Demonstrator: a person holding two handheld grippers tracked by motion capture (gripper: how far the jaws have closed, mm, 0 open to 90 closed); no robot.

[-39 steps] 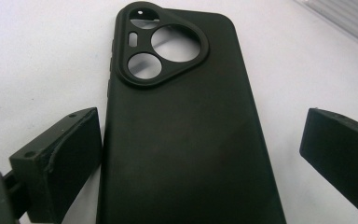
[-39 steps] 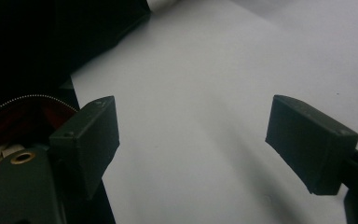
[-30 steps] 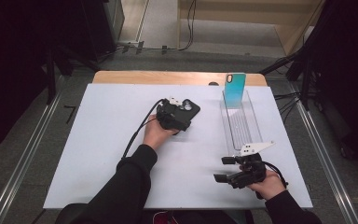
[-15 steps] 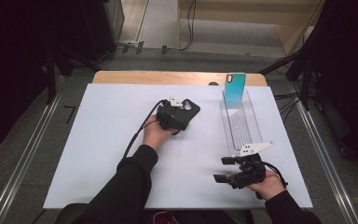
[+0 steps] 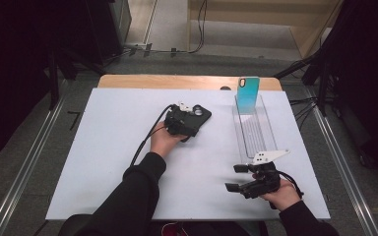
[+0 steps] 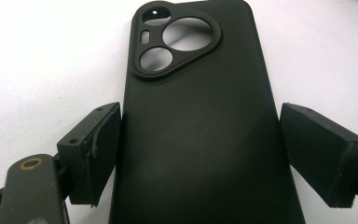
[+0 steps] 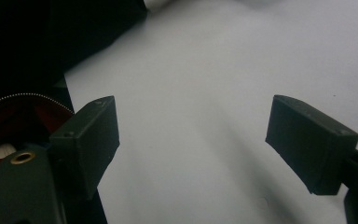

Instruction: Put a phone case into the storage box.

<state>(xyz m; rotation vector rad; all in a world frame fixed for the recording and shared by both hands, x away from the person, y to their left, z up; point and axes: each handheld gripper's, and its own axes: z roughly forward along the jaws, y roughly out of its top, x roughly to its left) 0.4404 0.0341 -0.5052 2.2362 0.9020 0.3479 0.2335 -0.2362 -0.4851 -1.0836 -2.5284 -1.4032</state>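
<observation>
Table [image 5: 108,147]: white top, with a strip of bare wood along its far edge.
Clear tray [image 5: 254,129]: long and narrow, lying on the table's right half.
Teal phone case [image 5: 248,94]: standing upright at the tray's far end (camera cutout at the top).

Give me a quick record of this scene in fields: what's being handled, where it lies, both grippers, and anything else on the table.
handled item: matte black phone case, camera cutouts facing up
location: flat on white table
left gripper: fingers either side of case, just been closing; right one not yet touching
right gripper: open, nothing between fingers, near table's front edge
other items: clear plastic slotted rack with teal phone case upright at far end
</observation>
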